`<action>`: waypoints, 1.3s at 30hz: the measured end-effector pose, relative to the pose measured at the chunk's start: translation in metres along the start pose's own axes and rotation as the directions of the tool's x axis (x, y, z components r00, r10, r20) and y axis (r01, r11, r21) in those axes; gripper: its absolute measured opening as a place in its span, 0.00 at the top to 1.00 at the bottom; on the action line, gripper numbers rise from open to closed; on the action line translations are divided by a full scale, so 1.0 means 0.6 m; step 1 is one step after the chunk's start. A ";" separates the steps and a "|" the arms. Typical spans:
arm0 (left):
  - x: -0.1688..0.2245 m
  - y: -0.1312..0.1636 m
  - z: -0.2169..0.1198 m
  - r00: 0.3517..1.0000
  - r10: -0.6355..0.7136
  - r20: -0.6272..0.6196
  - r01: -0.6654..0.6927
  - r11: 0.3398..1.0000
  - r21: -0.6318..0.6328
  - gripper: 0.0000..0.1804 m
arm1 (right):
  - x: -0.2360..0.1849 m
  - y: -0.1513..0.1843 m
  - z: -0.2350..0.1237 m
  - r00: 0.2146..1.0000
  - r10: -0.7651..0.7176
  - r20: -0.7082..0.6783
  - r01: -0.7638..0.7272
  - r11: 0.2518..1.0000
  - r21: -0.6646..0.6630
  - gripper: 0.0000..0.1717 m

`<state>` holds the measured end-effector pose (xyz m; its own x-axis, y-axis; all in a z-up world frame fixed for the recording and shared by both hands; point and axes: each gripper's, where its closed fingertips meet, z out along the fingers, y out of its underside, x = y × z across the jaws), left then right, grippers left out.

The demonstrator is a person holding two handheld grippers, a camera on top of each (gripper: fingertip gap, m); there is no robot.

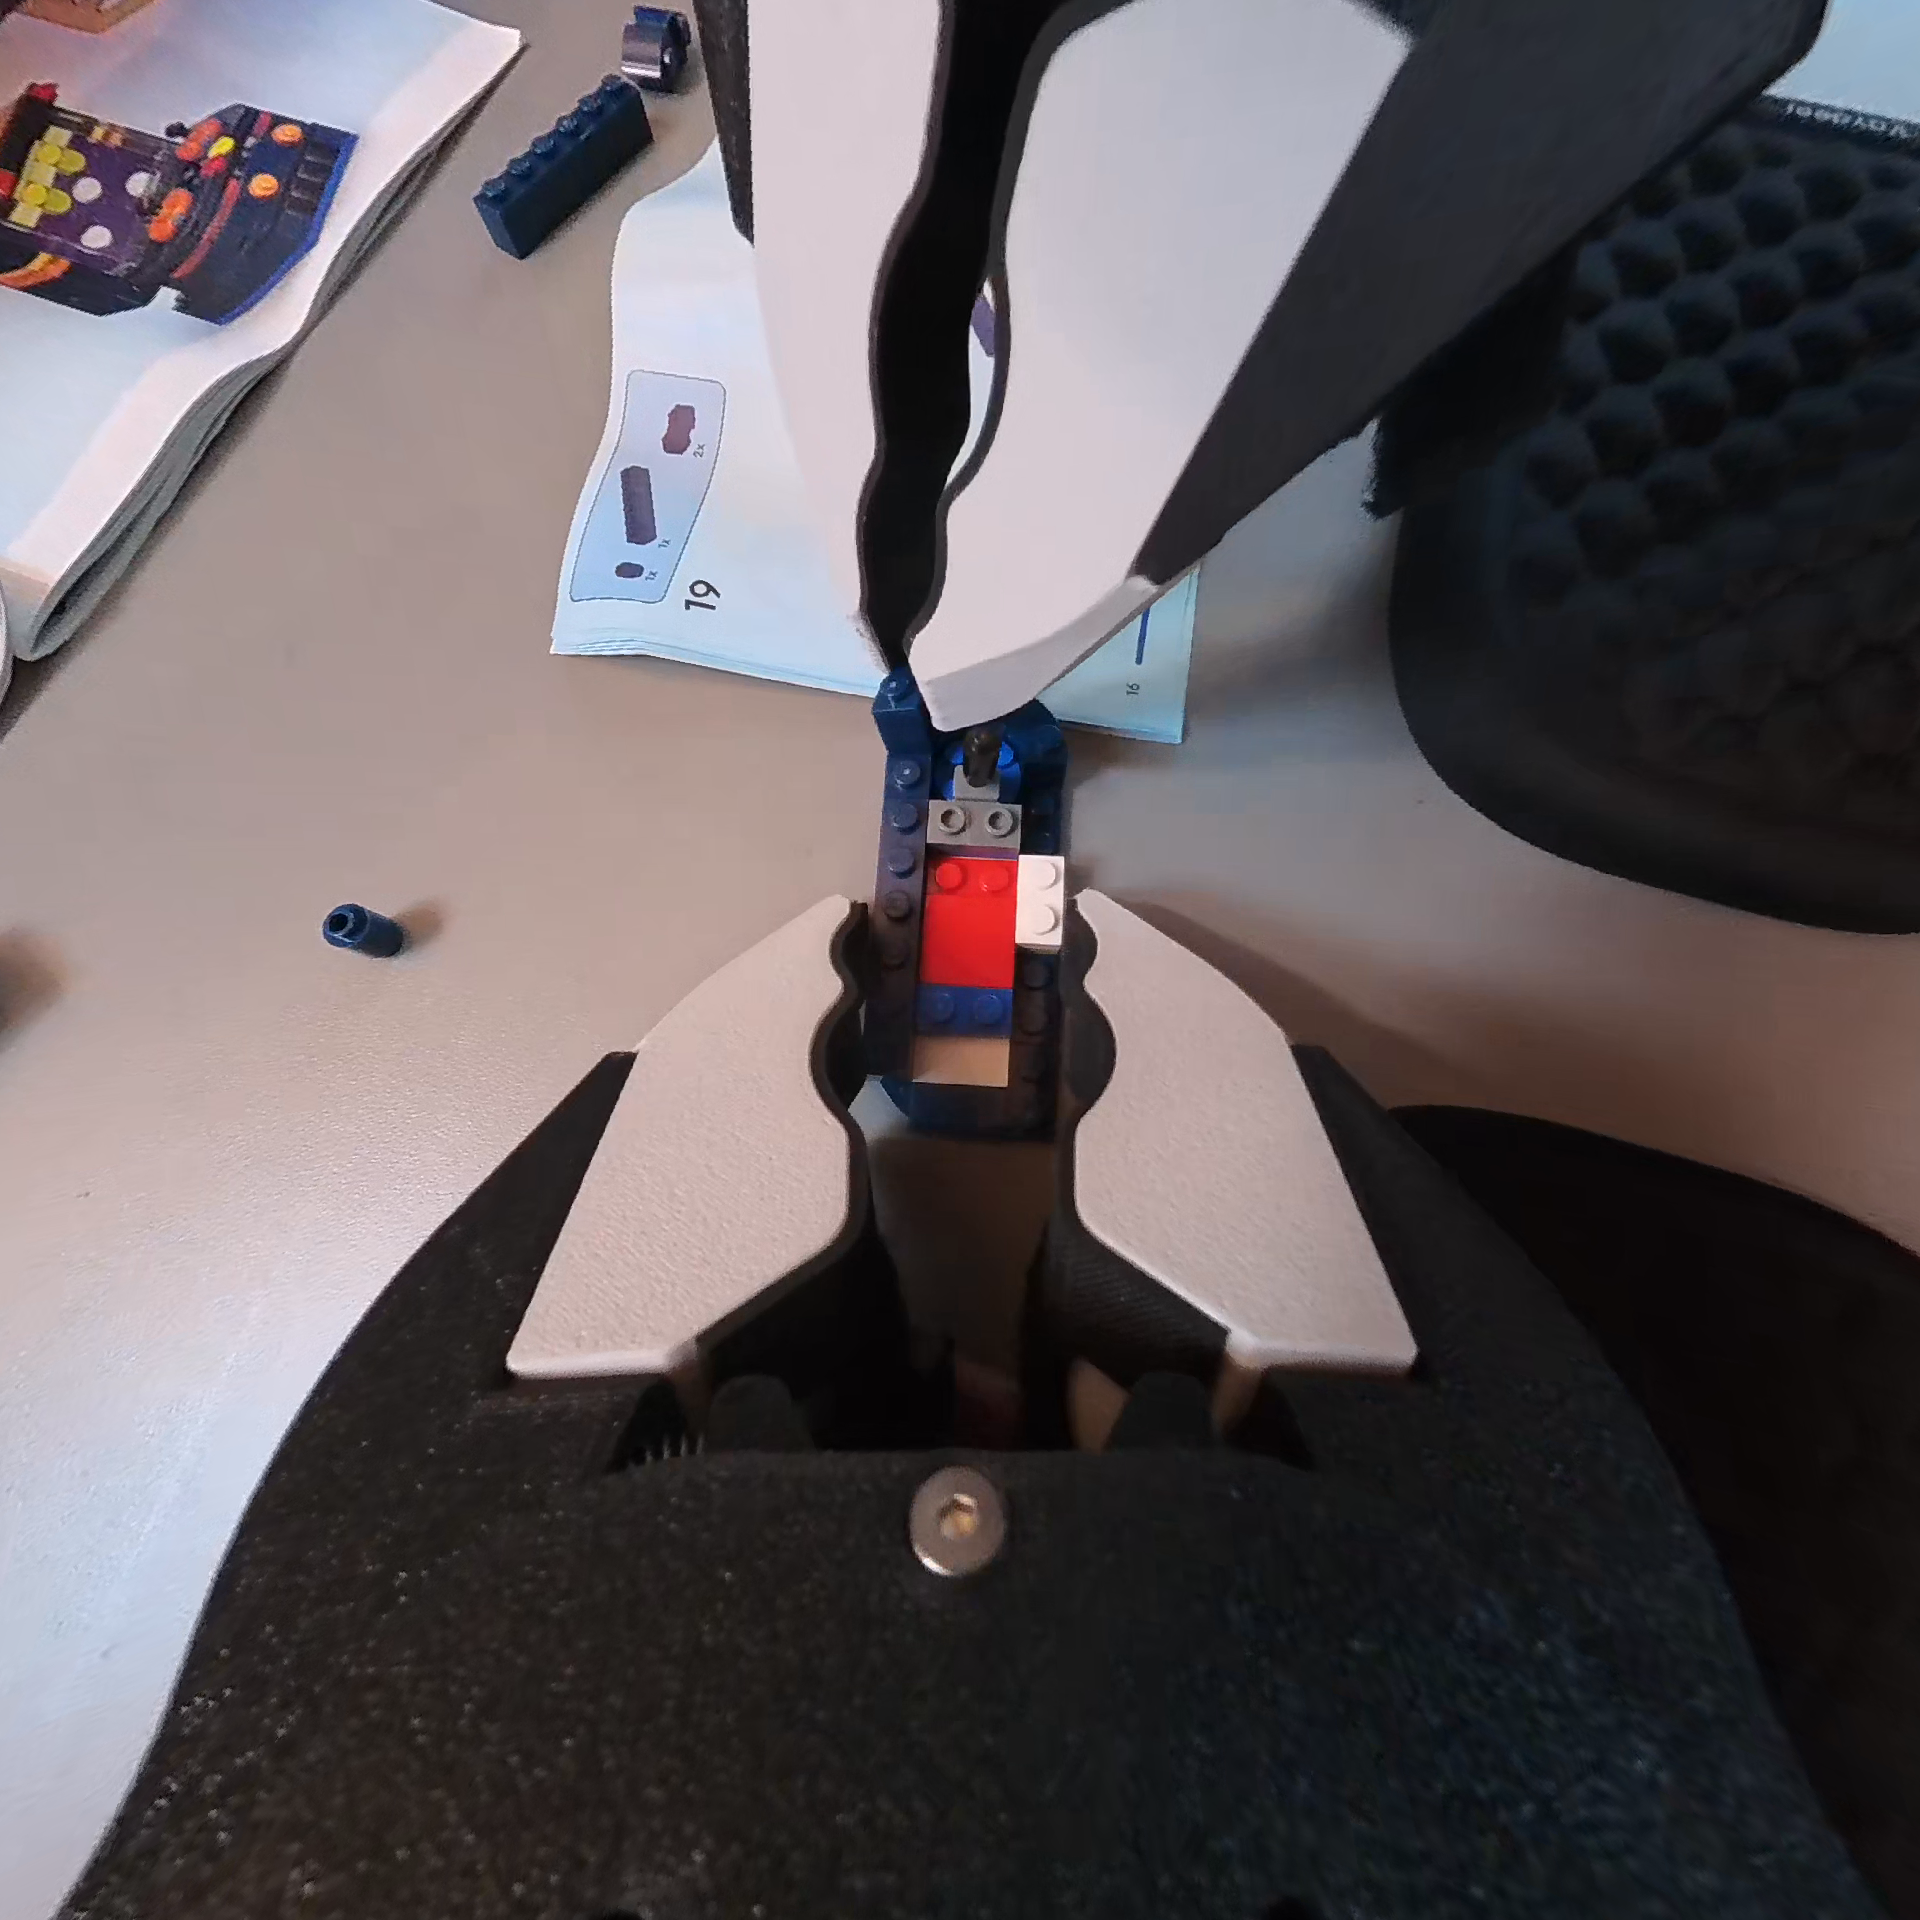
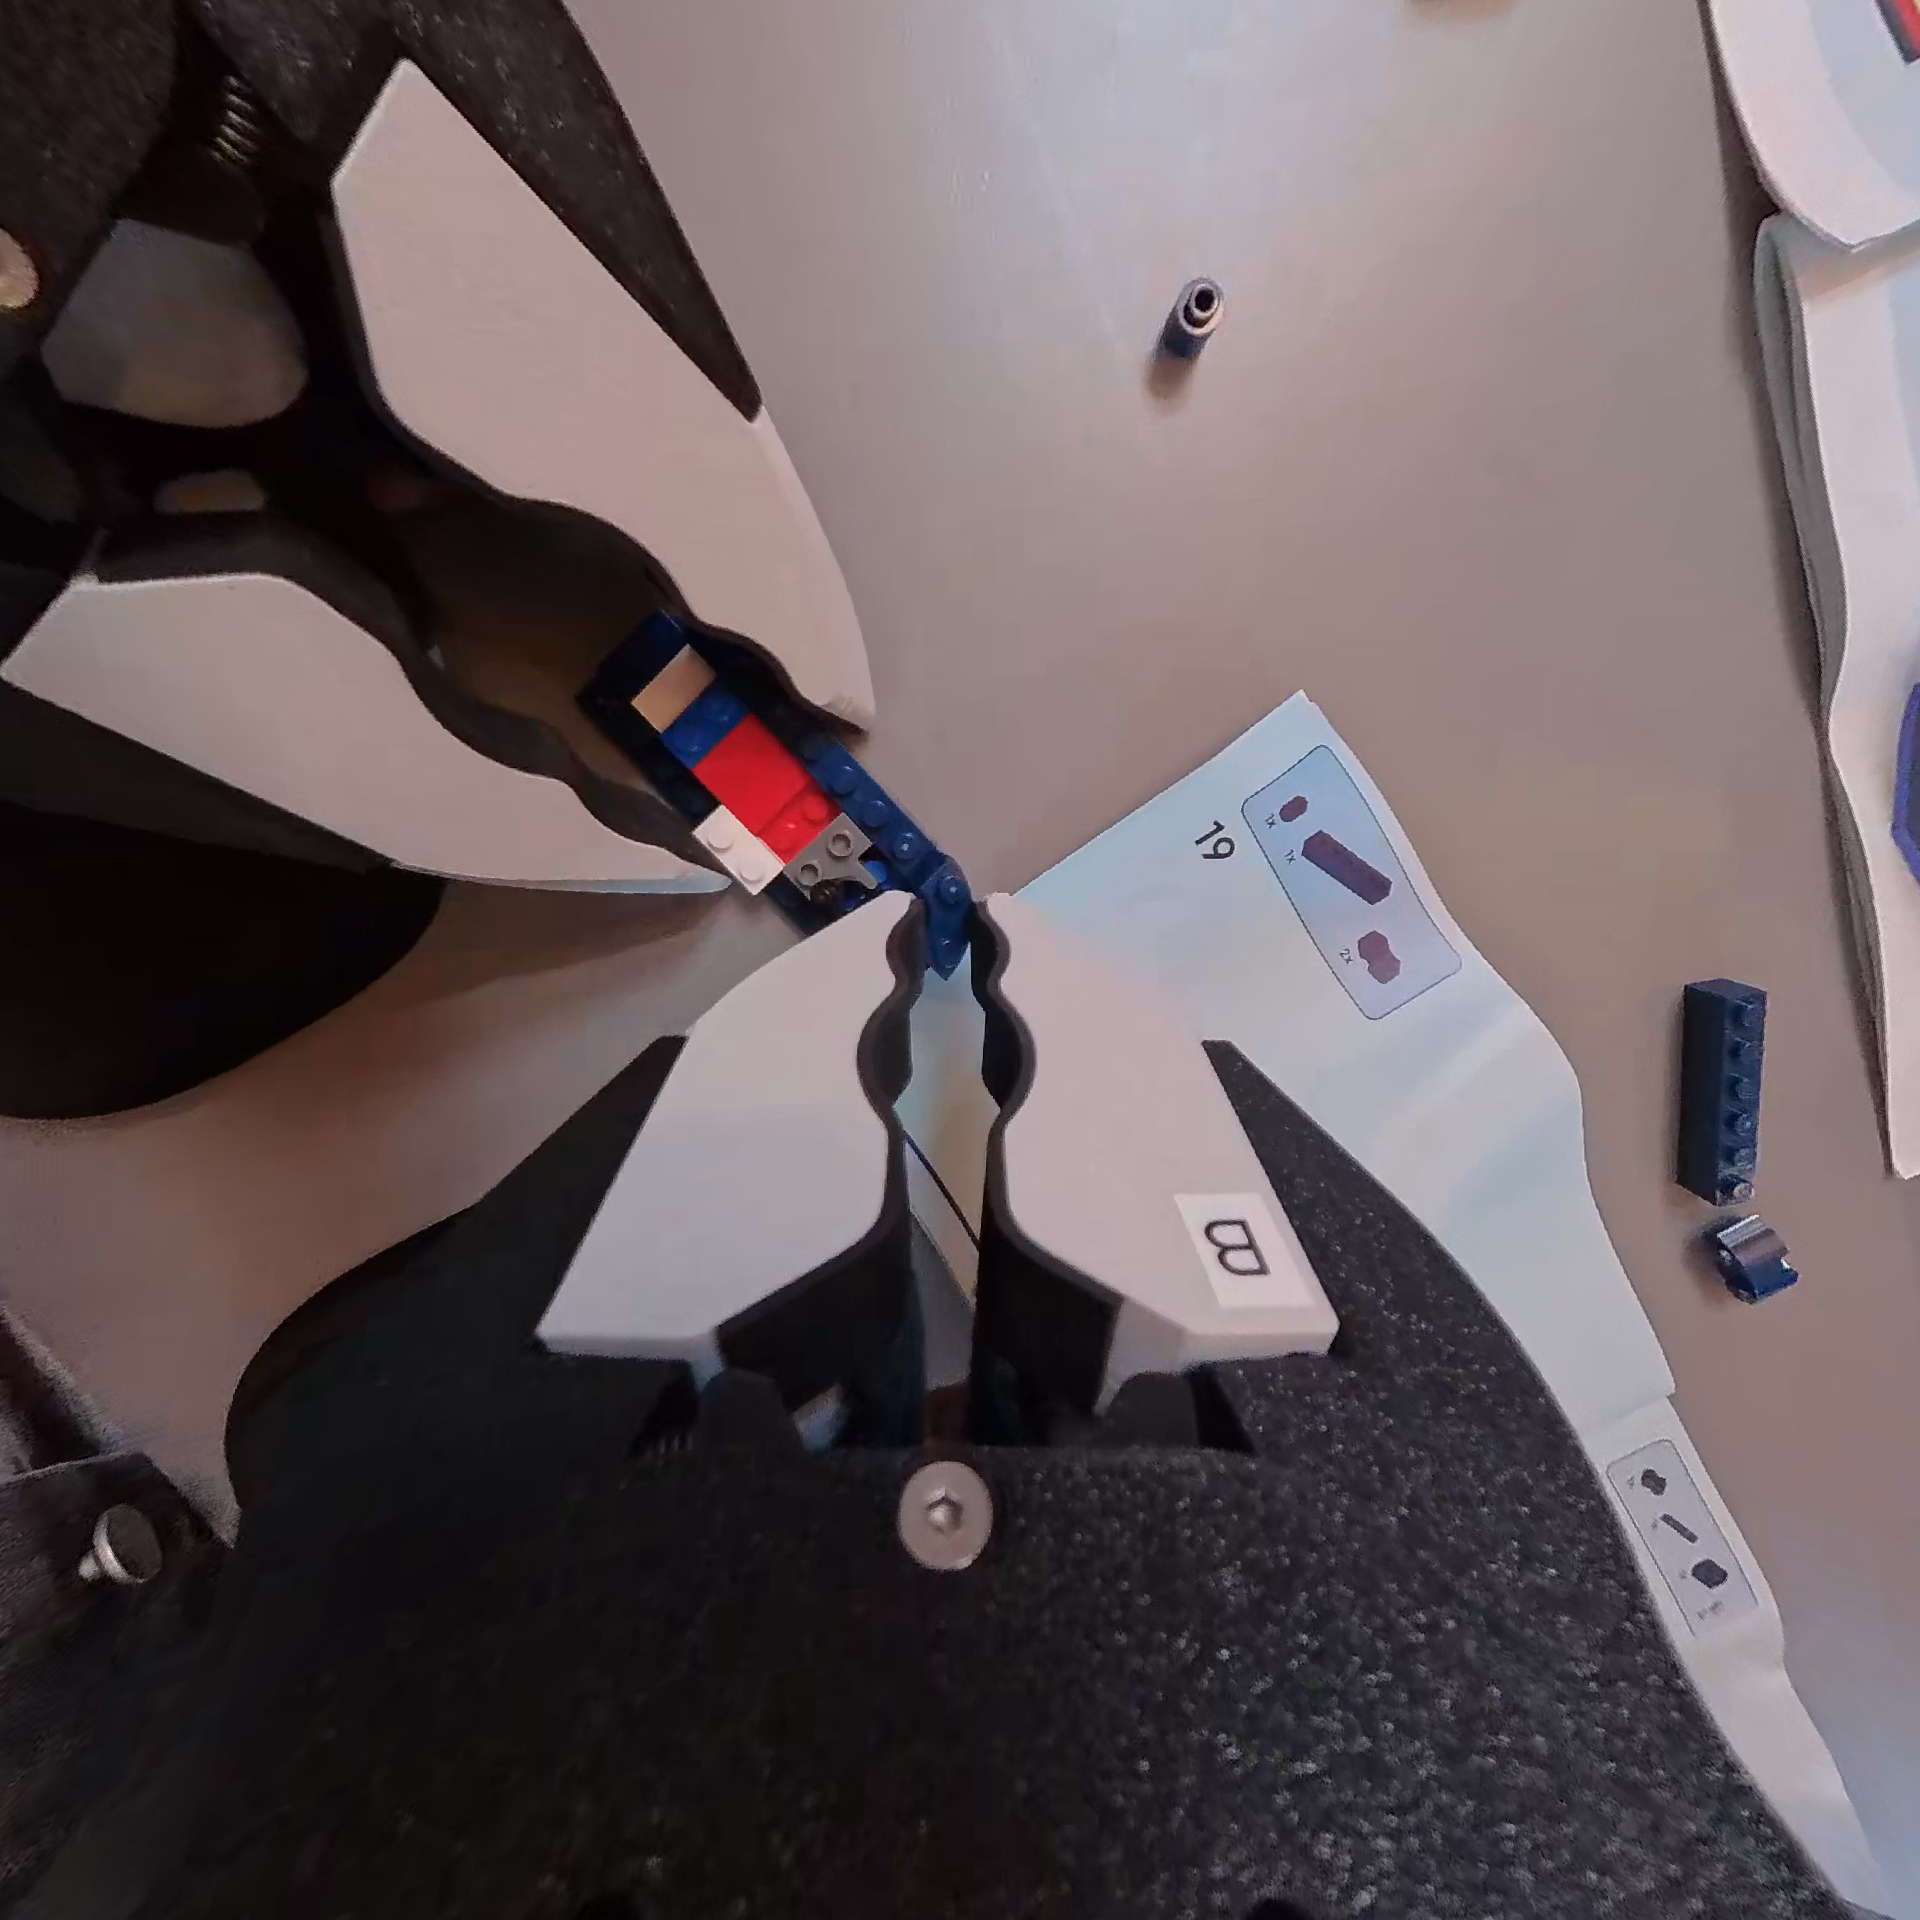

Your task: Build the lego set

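Grey-beige table [image 1: 312,1091] carries everything. Far right in the left wrist view: big black dimpled cushion [image 1: 1714,520], resting on the table edge. Upper left: thick open booklet [image 1: 208,312] w/ a picture of a colourful brick model. Near centre, a thinner pale-blue instruction sheet [image 2: 1299,935] lies flat, partly under the right gripper.

Left gripper [image 1: 961,997]: fingers apart but clamped on a small brick build [image 1: 971,935], dark pads pressing both long sides of its dark-blue frame. Build is oblong, w/ a red tile in the middle, white 2-stud piece on one side, grey 2-stud plate beyond the red, blue plate and tan tile at the near end, short black peg at the far end. It sits just off the sheet's edge, between the two grippers.

Right gripper [image 2: 943,935]: fingers nearly together, pinching a small dark-blue plate [image 2: 948,920] at the build's far corner, touching the end of the frame's long studded side.

Loose bits on the table: long dark-blue brick [image 2: 1720,1101], a small blue-and-grey clip piece [image 2: 1751,1257] just beside its end, and a small dark-blue round piece [image 1: 362,928] lying on its side, well apart from the rest.
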<state>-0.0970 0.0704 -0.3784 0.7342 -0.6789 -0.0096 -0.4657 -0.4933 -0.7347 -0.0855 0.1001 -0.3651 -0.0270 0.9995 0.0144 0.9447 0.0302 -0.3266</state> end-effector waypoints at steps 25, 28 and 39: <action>0.003 -0.001 0.000 1.000 0.006 -0.012 -0.006 1.000 0.003 0.81 | 0.002 0.004 0.002 1.000 -0.020 -0.009 0.021 0.998 0.060 0.93; 0.003 -0.001 0.000 1.000 0.006 -0.012 -0.006 1.000 0.003 0.81 | -0.003 0.004 0.000 1.000 -0.009 0.030 0.007 0.998 0.069 0.93; 0.018 -0.020 -0.021 0.986 -0.078 -0.148 0.086 0.995 0.047 0.72 | 0.006 -0.035 -0.068 0.992 -0.108 -0.064 0.126 0.893 0.433 0.93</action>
<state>-0.0898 0.0622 -0.3611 0.6872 -0.7112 0.1479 -0.3772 -0.5233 -0.7641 -0.0922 0.1028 -0.3193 -0.1082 0.9880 0.1103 0.6984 0.1545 -0.6988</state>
